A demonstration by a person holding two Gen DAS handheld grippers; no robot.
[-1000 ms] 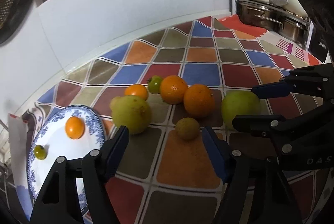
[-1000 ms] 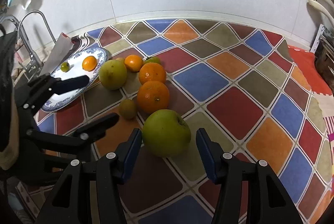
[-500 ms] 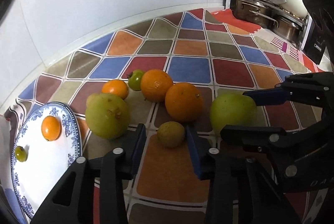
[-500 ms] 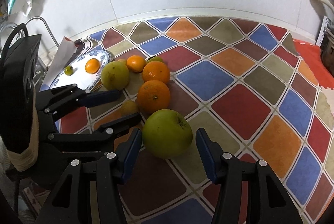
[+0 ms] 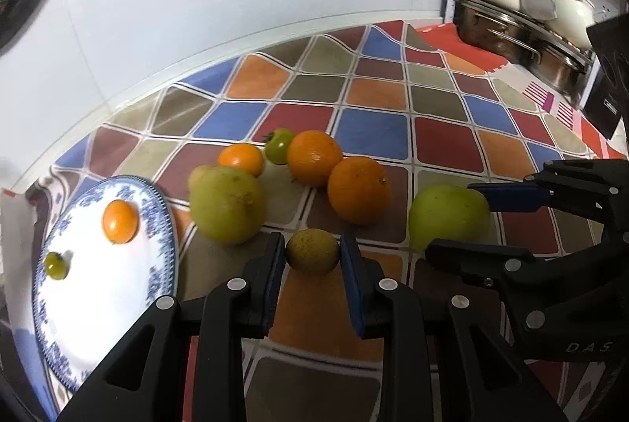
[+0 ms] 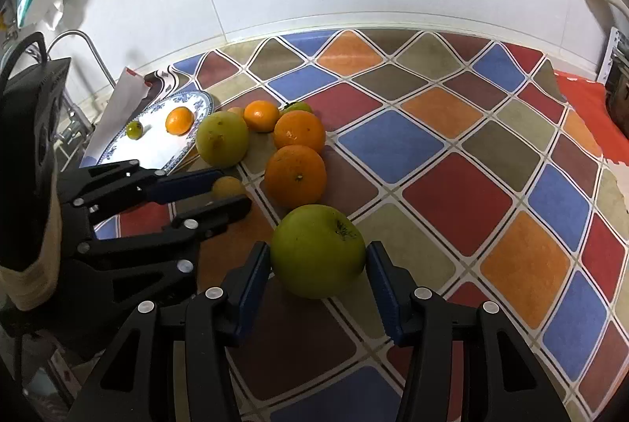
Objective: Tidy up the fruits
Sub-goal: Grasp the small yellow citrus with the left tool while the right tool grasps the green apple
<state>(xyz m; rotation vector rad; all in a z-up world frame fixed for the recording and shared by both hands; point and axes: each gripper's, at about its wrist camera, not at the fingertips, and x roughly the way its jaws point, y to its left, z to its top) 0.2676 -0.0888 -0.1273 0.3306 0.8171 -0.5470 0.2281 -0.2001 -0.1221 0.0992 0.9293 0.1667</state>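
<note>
Already, the blue-patterned plate at the tabletop's left edge held a small orange and a tiny green tomato. The left hand-held gripper had clenched on a small brownish-green fruit. The right hand-held gripper stood released astride the green apple, stem end up. The tabletop's right half lay bare.

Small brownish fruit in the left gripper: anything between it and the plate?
Partly. The left gripper brackets the small brownish fruit. The plate lies to its left, and the big yellow-green fruit sits beside the plate's near rim, close to a straight low path. Lifting over it, or passing in front, looks open.
</note>
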